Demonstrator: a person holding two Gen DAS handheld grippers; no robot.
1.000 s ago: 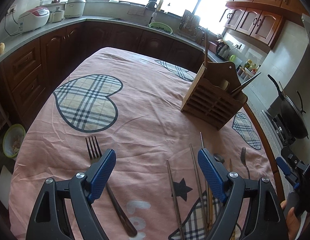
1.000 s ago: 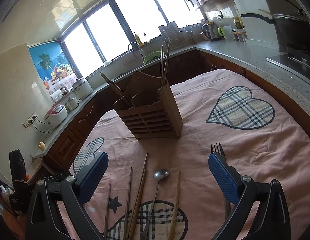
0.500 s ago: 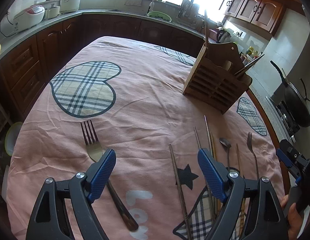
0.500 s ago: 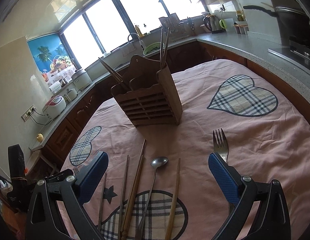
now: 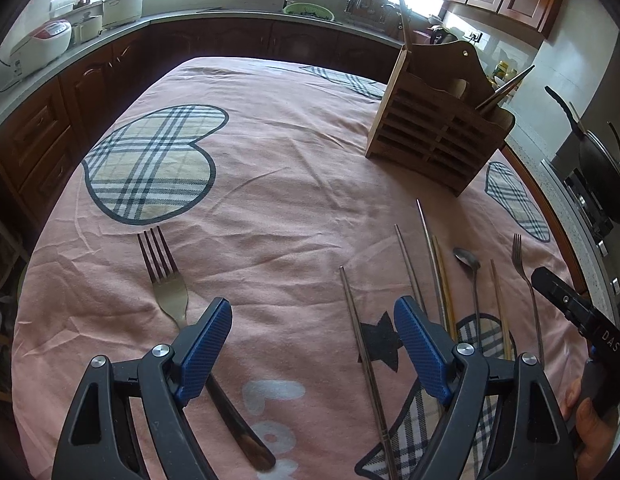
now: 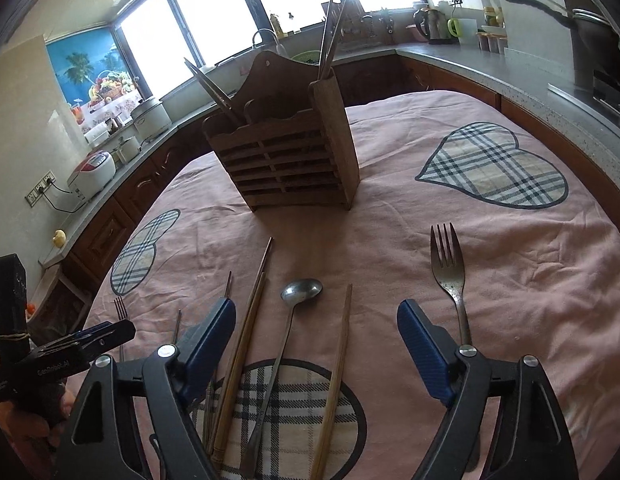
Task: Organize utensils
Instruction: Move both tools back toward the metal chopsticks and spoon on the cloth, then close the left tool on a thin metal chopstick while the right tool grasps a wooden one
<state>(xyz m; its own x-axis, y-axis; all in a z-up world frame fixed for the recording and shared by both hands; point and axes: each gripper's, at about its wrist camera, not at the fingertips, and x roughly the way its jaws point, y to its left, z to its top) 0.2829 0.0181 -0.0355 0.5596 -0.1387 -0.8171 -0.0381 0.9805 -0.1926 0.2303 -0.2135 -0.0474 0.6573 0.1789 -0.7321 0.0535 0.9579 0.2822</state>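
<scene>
A wooden utensil holder [image 5: 438, 132] [image 6: 293, 160] stands on the pink tablecloth with chopsticks in it. Loose utensils lie near me: a fork [image 5: 165, 280] by my left gripper's left finger, metal chopsticks [image 5: 358, 328], wooden chopsticks [image 6: 241, 344], a spoon [image 6: 297, 296] and a second fork [image 6: 448, 276]. My left gripper [image 5: 312, 328] is open and empty above the cloth. My right gripper [image 6: 314, 332] is open and empty over the spoon and chopsticks.
The round table's edge [image 5: 550, 200] curves at the right, with a stove and wok [image 5: 602, 176] beyond. Dark cabinets and a counter [image 5: 69, 60] with rice cookers surround the table. The other gripper shows at each view's edge [image 6: 49, 360].
Both grippers have tilted down and drawn back a little, so the utensils and the holder sit higher in view. Both stay open. Nothing on the table moved.
</scene>
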